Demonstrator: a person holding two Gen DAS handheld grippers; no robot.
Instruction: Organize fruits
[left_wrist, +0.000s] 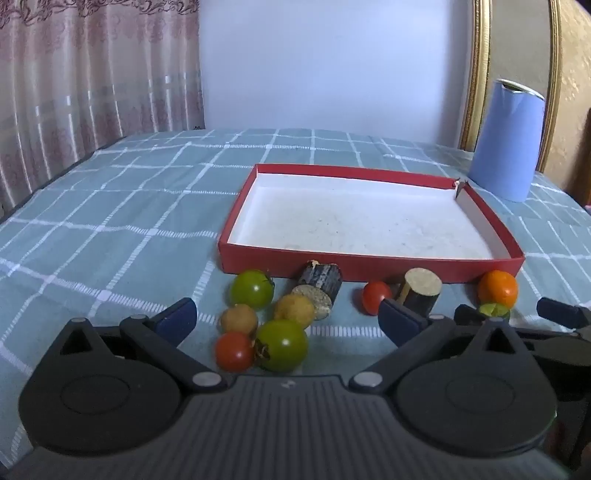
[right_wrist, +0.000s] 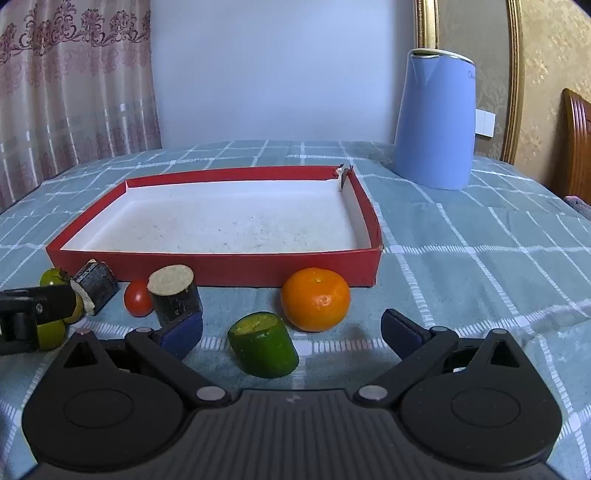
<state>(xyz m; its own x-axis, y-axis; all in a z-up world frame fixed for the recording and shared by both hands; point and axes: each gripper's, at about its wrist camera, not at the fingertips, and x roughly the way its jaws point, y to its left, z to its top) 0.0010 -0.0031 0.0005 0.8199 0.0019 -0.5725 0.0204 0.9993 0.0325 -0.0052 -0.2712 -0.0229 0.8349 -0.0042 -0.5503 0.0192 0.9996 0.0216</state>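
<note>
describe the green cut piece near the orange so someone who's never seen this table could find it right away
Start at the shallow red cardboard tray with a white floor on the checked blue cloth. By its near right corner sits the round orange citrus fruit; just in front and left of it lies the short dark green cylinder. Its flat yellow-green cut face sets it apart from the round green tomatoes and the dark-barked cane pieces further left.

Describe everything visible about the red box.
The red box is a shallow rectangular tray, seemingly cardboard, red outside with a white, slightly speckled inside. It holds nothing. Its far right corner looks torn or split. It lies flat on the checked cloth, behind the row of fruit. An orange sits against or just before its near wall; contact is unclear.
</note>
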